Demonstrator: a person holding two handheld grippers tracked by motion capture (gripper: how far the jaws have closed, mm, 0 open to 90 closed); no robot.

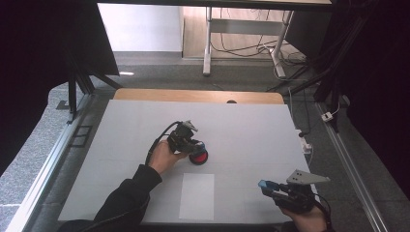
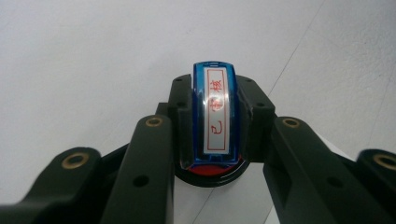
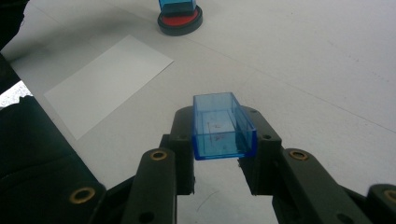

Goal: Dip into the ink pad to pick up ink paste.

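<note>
Left tongs (image 1: 196, 145) gripping blue stamp (image 2: 215, 116) on red ink pad (image 1: 198, 157), right tongs (image 1: 265, 186) holding blue cap (image 3: 223, 127), white mat (image 1: 251, 130), grey floor (image 1: 159, 75)

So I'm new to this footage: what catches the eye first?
The blue stamp, clamped in the left tool, sits on a red ink pad mid-table. Near the front right edge, the right tool holds the stamp's clear blue cap, and a white sheet lies between the hands.

My blue plastic stamp (image 2: 215, 119) stands upright on the round red ink pad (image 1: 198, 157); its clear blue rectangular cap (image 3: 223, 126) is held open-side up, well apart.
</note>
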